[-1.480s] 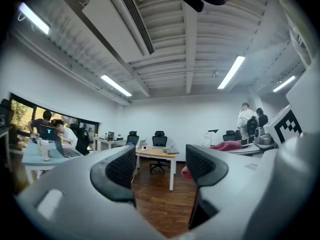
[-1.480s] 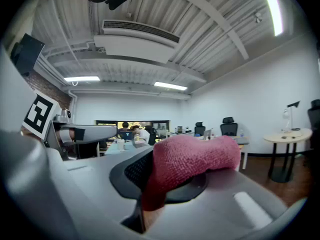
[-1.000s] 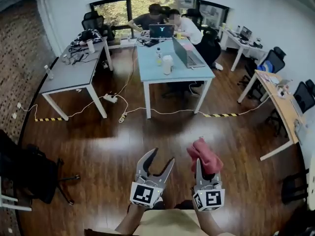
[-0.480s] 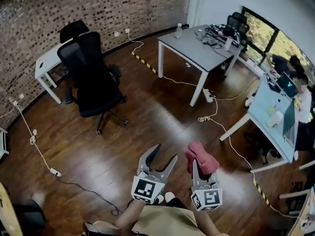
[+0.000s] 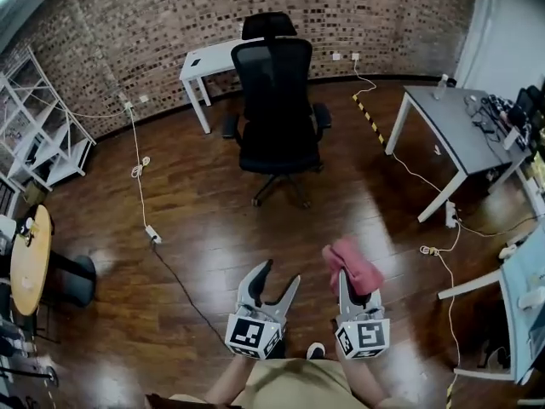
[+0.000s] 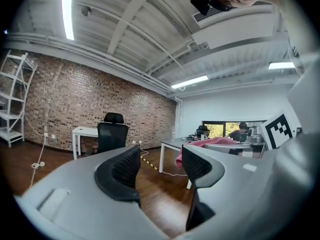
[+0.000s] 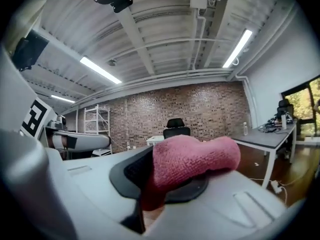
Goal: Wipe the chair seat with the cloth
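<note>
The pink cloth [image 5: 351, 264] is pinched in the right gripper [image 5: 345, 286]. The jaws are closed on it, and the cloth bulges out over the jaw tips as a soft lump. It is held in the air above the wooden floor [image 5: 196, 228], just in front of the person. The chair [image 5: 277, 100], a black office chair with a headrest and armrests, stands well apart from the cloth, further ahead. Its seat [image 5: 279, 153] is turned toward the person. The left gripper [image 5: 279, 275] is just beside the right one, with its jaws wide apart and holding nothing. Behind the chair there is a white desk [image 5: 213, 58] against a brick wall [image 5: 170, 15]. To the right stands a grey table [image 5: 451, 126]. At the left a white cable [image 5: 140, 177] runs over the floor, near a white shelf [image 5: 43, 118].
</note>
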`<state>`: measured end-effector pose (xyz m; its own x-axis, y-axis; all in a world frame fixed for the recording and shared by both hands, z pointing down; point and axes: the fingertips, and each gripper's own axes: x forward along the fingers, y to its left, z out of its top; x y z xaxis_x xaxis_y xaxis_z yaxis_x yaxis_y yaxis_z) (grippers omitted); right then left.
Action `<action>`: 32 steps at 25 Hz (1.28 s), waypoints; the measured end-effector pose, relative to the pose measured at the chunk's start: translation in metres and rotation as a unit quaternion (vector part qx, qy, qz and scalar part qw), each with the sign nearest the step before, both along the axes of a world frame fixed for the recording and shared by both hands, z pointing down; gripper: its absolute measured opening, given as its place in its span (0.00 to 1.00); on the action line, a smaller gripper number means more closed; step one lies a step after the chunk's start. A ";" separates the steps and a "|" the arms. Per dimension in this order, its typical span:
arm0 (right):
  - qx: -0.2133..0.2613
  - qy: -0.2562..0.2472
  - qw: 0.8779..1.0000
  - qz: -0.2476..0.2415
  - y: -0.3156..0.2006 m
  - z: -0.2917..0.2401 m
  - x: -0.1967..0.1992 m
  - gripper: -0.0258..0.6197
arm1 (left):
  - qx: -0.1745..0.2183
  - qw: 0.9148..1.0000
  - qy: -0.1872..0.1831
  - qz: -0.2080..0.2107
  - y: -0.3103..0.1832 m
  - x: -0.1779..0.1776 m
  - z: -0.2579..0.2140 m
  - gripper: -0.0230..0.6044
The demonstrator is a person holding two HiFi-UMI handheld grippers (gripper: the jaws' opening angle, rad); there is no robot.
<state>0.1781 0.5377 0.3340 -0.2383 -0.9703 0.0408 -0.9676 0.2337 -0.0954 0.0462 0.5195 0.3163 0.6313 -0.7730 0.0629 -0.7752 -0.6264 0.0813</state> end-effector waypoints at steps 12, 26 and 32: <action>0.007 0.039 0.994 -0.098 -0.106 -0.006 -0.148 0.10 | 0.041 0.996 0.034 -0.077 -0.097 -0.138 -0.017 0.42; -0.052 0.013 0.997 -0.064 -0.264 0.039 -0.104 0.10 | 0.011 0.997 0.023 -0.073 -0.267 -0.133 0.031 0.43; -0.061 -0.046 0.996 -0.049 -0.386 0.043 -0.039 0.10 | 0.021 0.996 0.015 -0.082 -0.379 -0.085 0.032 0.45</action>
